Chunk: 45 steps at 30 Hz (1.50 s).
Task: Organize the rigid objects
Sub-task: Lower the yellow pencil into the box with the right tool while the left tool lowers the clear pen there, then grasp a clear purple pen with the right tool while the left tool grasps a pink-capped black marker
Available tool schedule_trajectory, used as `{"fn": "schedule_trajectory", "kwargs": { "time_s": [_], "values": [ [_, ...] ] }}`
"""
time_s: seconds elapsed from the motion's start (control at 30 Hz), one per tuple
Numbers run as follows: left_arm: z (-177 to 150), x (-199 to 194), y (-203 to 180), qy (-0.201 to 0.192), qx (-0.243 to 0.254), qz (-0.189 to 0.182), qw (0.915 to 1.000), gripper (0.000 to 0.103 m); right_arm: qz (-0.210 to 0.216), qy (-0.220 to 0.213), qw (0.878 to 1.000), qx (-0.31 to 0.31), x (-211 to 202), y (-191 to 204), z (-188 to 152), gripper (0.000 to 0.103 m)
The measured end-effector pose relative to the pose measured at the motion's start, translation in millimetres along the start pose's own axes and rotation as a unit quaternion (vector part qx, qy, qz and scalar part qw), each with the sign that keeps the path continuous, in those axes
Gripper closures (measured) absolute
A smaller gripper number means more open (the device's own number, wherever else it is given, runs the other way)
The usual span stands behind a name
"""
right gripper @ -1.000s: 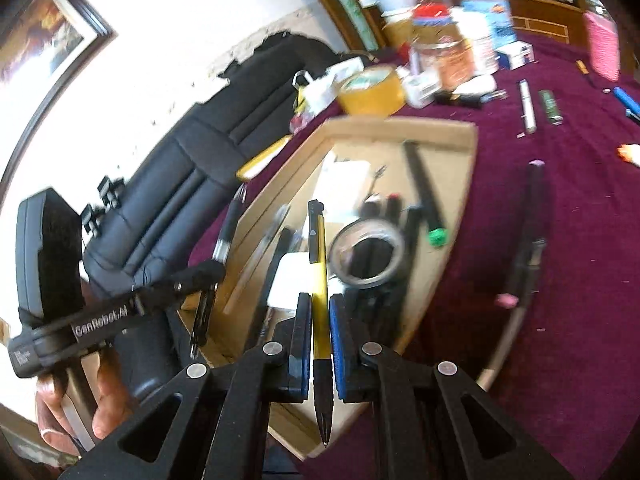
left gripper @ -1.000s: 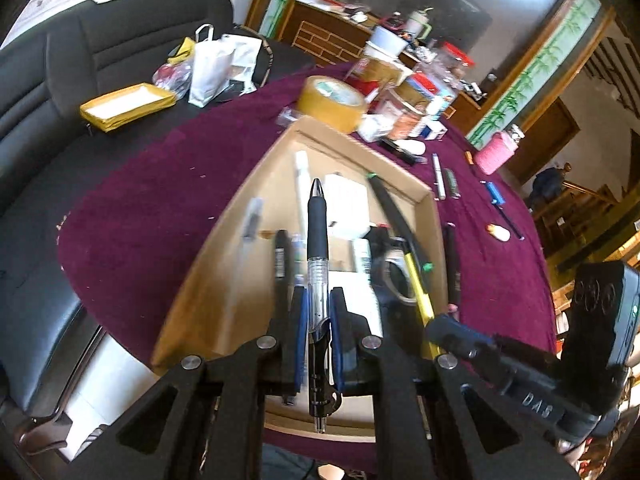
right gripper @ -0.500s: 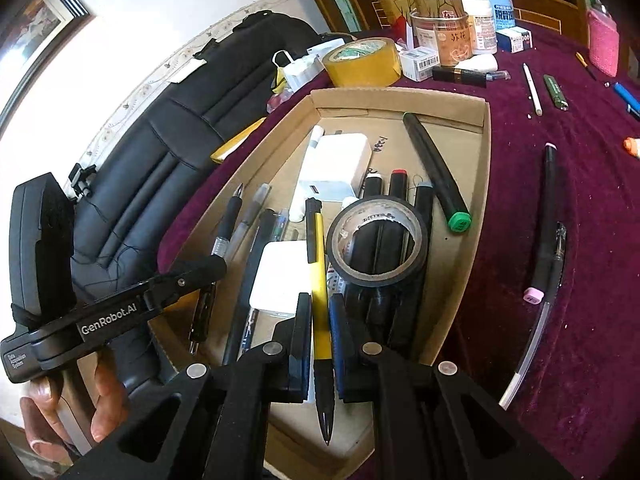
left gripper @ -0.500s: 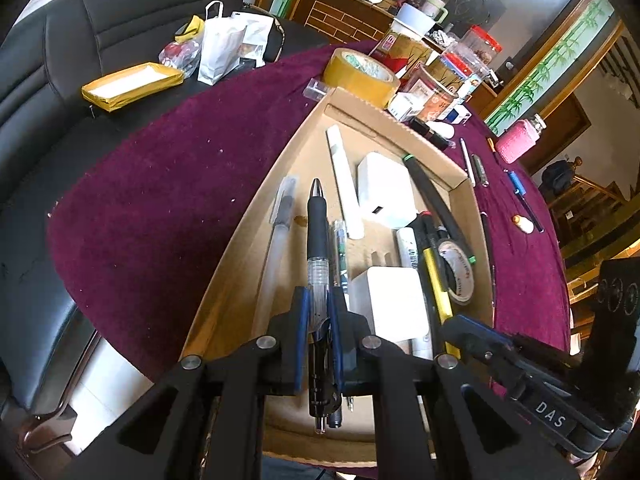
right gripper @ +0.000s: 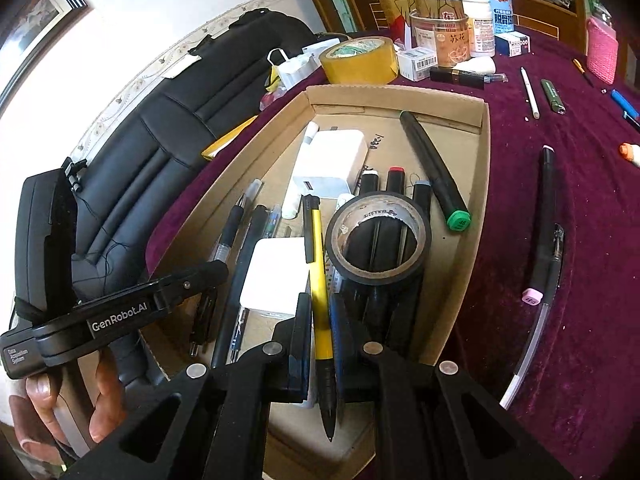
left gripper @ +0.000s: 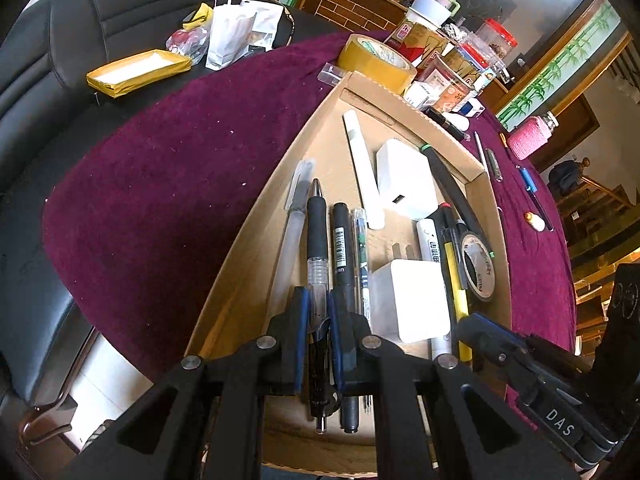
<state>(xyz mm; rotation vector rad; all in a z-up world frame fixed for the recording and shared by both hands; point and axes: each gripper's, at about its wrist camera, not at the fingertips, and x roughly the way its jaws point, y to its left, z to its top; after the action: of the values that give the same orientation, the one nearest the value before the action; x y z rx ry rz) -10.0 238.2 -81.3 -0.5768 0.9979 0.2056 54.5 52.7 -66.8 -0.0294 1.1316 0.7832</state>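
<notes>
Both grippers have come lower over the cardboard tray [right gripper: 482,168] than a second ago, when they were carried higher and the view was blurred with motion; each pen now sits down among the tray's contents, which suggests the two are about to be laid in.

The left gripper [left gripper: 319,304] has its fingers narrow, clamped on a black click pen [left gripper: 316,236] that points along the tray's left side, between a frosted clear pen [left gripper: 294,216] and a black barcoded pen [left gripper: 341,240]. The right gripper [right gripper: 320,312] has its fingers narrow on a yellow pen [right gripper: 319,264], held just left of a roll of black tape [right gripper: 378,236].

Already inside the tray: two white chargers [right gripper: 334,168], one near the far end and one [right gripper: 276,276] by the near wall, a long white marker [left gripper: 362,168], a black marker with a green cap [right gripper: 436,176] lying diagonally, and several dark markers under the tape roll.

Outside it, on the maroon tabletop [right gripper: 580,280], a black marker with a pink cap [right gripper: 544,220] and smaller pens farther off remain to be gathered. A roll of tan packing tape [right gripper: 360,60] stands just beyond the tray's far wall.
</notes>
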Motion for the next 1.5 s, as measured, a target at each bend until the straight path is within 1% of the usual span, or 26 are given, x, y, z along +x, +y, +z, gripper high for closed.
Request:
{"fn": "schedule_trajectory", "kwargs": {
  "time_s": [0.23, 0.3, 0.4, 0.43, 0.47, 0.5, 0.53, 0.57, 0.6, 0.63, 0.67, 0.77, 0.83, 0.93, 1.03, 1.1, 1.13, 1.17, 1.2, 1.23, 1.27, 1.33, 1.43, 1.5],
  "values": [
    [-1, 0, -3, -0.004, 0.007, 0.009, 0.9999, 0.092, 0.001, -0.002, 1.000, -0.003, -2, 0, -1, 0.092],
    [-1, -1, -4, -0.005, 0.006, 0.010, 0.9999, 0.091, -0.001, -0.004, 1.000, -0.006, -3, 1, -2, 0.092],
    [-3, -4, -7, -0.010, 0.008, 0.010, 0.9999, 0.081, 0.002, -0.011, 1.000, -0.011, -9, 3, -3, 0.090],
    [-4, -7, -10, -0.013, 0.011, 0.008, 0.9998, 0.074, 0.002, -0.014, 1.000, -0.013, -11, 3, -4, 0.086],
    [-5, -9, -12, -0.016, 0.014, 0.006, 0.9997, 0.064, 0.003, -0.017, 1.000, -0.016, -14, 4, -5, 0.080],
    [-6, -12, -16, -0.021, 0.019, 0.007, 0.9996, 0.060, 0.005, -0.021, 1.000, -0.018, -17, 5, -6, 0.076],
    [-7, -15, -20, -0.028, 0.025, 0.011, 0.9993, 0.052, 0.013, -0.027, 0.999, -0.022, -23, 6, -8, 0.070],
    [-9, -19, -26, -0.034, 0.032, 0.016, 0.9988, 0.048, 0.021, -0.033, 0.999, -0.025, -28, 6, -9, 0.065],
    [-10, -23, -31, -0.041, 0.039, 0.018, 0.9982, 0.047, 0.032, -0.041, 0.998, -0.028, -35, 5, -11, 0.062],
    [-12, -28, -38, -0.047, 0.047, 0.015, 0.9977, 0.046, 0.045, -0.050, 0.997, -0.029, -44, 2, -13, 0.057],
    [-14, -33, -47, -0.052, 0.056, 0.009, 0.9971, 0.044, 0.055, -0.057, 0.996, -0.027, -52, -3, -14, 0.055],
    [-19, -43, -69, -0.062, 0.073, -0.016, 0.9953, 0.039, 0.077, -0.084, 0.993, 0.002, -78, -32, -18, 0.055],
    [-24, -46, -88, -0.067, 0.089, -0.037, 0.9931, 0.036, 0.076, -0.094, 0.992, 0.026, -89, -56, -21, 0.055],
    [-30, -47, -112, -0.067, 0.113, -0.051, 0.9900, 0.036, 0.046, -0.102, 0.992, 0.064, -97, -92, -30, 0.055],
    [-36, -42, -132, -0.061, 0.131, -0.056, 0.9879, 0.035, 0.025, -0.089, 0.992, 0.087, -92, -116, -35, 0.055],
    [-39, -39, -140, -0.054, 0.137, -0.060, 0.9874, 0.036, 0.006, -0.077, 0.992, 0.095, -83, -123, -37, 0.056],
    [-40, -38, -142, -0.052, 0.139, -0.060, 0.9871, 0.036, 0.004, -0.072, 0.993, 0.096, -79, -124, -37, 0.058],
    [-41, -38, -145, -0.050, 0.143, -0.059, 0.9867, 0.036, 0.006, -0.067, 0.993, 0.098, -74, -125, -37, 0.063],
    [-42, -38, -146, -0.050, 0.144, -0.058, 0.9865, 0.036, 0.009, -0.062, 0.993, 0.097, -70, -124, -36, 0.066],
    [-42, -38, -146, -0.050, 0.145, -0.058, 0.9865, 0.036, 0.009, -0.055, 0.994, 0.090, -63, -121, -35, 0.071],
    [-42, -38, -146, -0.049, 0.146, -0.058, 0.9864, 0.036, 0.005, -0.054, 0.995, 0.086, -61, -118, -35, 0.073],
    [-43, -39, -147, -0.050, 0.145, -0.057, 0.9865, 0.036, -0.004, -0.048, 0.996, 0.076, -53, -111, -32, 0.074],
    [-43, -39, -144, -0.051, 0.141, -0.056, 0.9871, 0.036, -0.039, -0.034, 0.996, 0.070, -43, -106, -29, 0.074],
    [-43, -39, -142, -0.050, 0.139, -0.056, 0.9874, 0.036, -0.053, -0.028, 0.996, 0.072, -40, -107, -29, 0.075]
  ]
}}
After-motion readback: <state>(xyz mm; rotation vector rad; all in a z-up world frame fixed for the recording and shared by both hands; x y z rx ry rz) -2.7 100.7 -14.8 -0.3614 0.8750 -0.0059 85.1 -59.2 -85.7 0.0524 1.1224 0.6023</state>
